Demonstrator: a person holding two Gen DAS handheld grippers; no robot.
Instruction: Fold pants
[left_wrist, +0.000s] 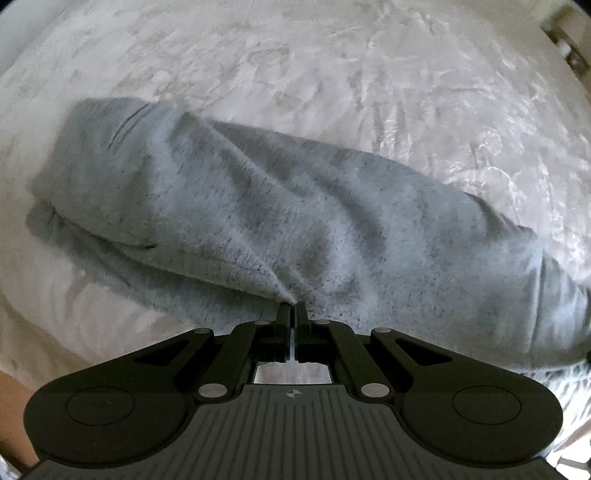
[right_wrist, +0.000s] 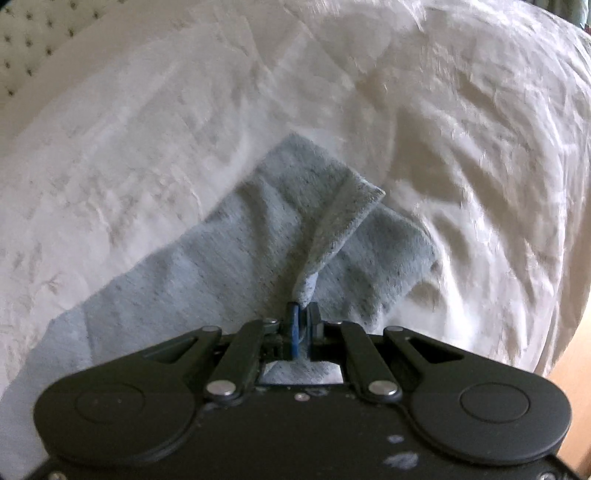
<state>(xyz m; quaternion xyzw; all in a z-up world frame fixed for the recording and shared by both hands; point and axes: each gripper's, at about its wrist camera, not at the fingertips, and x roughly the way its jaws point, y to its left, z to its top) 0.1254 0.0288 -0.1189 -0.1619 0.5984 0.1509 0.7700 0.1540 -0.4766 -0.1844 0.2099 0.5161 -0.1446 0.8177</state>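
Grey heathered pants lie lengthwise across a white bedspread, folded along their length with the waist end at the left. My left gripper is shut on the near edge of the pants, pinching a tuft of cloth that puckers up to the jaws. In the right wrist view the leg end of the pants lies on the bedspread, with a hem corner turned over. My right gripper is shut on that hem fold, which rises from the jaws.
The bedspread is wrinkled all around the pants. A tufted headboard shows at the top left of the right wrist view. The bed's edge and a wooden floor show at the lower right. Furniture stands at the left wrist view's top right.
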